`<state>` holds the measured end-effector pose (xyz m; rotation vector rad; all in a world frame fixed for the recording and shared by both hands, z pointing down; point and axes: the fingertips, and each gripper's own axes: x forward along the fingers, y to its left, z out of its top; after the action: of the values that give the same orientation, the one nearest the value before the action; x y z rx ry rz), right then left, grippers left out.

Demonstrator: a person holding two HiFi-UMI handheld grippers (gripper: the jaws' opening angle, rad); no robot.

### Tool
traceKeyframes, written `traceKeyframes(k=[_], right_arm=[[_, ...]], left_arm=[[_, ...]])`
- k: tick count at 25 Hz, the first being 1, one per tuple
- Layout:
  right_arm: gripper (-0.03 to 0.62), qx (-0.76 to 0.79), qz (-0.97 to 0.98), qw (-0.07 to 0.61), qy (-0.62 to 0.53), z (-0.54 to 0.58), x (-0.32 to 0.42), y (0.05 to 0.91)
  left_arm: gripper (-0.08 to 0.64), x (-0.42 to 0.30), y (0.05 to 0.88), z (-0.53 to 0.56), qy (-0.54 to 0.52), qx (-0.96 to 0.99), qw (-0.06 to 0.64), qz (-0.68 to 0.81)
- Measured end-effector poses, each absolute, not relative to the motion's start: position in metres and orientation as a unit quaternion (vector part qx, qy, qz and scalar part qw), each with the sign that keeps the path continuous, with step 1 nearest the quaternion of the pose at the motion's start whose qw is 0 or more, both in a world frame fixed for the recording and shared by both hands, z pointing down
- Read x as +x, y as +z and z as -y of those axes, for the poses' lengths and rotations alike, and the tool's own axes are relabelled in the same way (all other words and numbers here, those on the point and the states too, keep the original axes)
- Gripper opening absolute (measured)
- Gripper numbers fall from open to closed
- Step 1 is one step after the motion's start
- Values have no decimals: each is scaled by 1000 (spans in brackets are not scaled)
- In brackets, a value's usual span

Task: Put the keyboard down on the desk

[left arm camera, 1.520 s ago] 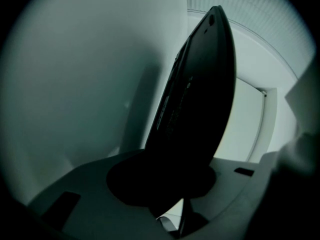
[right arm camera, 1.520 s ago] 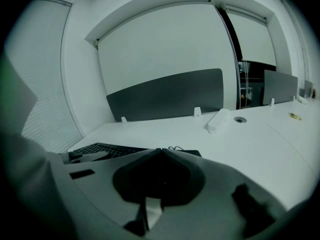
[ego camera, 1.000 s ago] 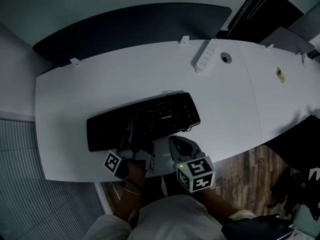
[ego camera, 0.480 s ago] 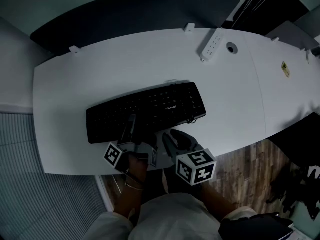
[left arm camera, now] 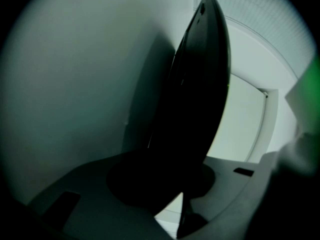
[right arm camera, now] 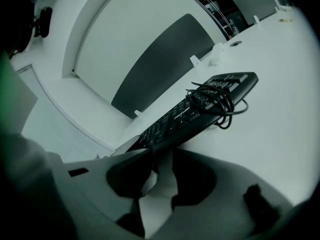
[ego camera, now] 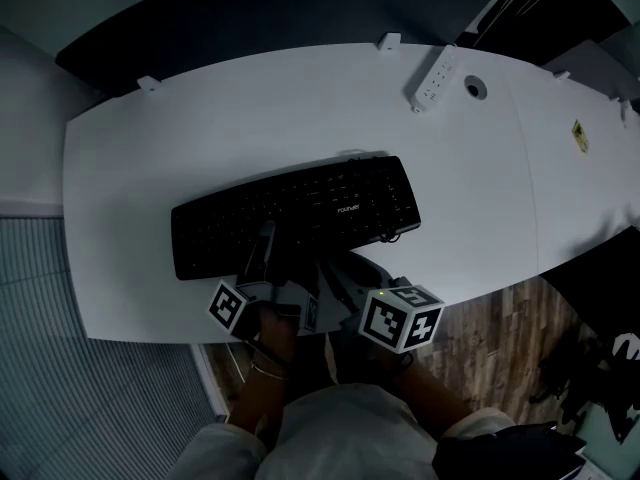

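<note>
Where its jaws meet the near long edge of the black keyboard (ego camera: pixel 300 213), the left gripper (ego camera: pixel 264 240) is closed on it, one jaw lying over the key rows towards the left half; in the left gripper view the keyboard runs edge-on between the jaws and fills the gap. The right gripper (right arm camera: pixel 162 154) sits just beside it on the right, its jaws apart with only bare white surface between them, their tips close to the keyboard's near edge but not around it; each gripper carries its marker cube behind, the left cube (ego camera: pixel 228 308) and the right cube (ego camera: pixel 402 318) both hanging past the desk's front edge. The keyboard stretches across the near middle of the white desk (ego camera: pixel 200 128), its right end resting on the surface; whether the gripped edge is lifted cannot be told. A coiled black cable (right arm camera: pixel 217 101) lies on the keyboard's right part. Farther back on the right are a white power strip (ego camera: pixel 435 78) and a round cable hole (ego camera: pixel 474 88); a dark partition panel (ego camera: pixel 250 18) runs behind the desk.
</note>
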<state>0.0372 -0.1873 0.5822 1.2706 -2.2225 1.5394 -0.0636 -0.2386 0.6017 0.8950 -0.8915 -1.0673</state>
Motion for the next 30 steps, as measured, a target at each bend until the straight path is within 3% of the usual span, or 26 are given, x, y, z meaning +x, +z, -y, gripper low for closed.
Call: traceKeyframes(k=[8,30], right_arm=[[118,403,715,17,571,196,29,583],[120,414,709,39,570,200,36,583]], left_arm=[[114,-63,602,239,-479,401,675,393],[140,-42,590,196,-408,463,683,391]])
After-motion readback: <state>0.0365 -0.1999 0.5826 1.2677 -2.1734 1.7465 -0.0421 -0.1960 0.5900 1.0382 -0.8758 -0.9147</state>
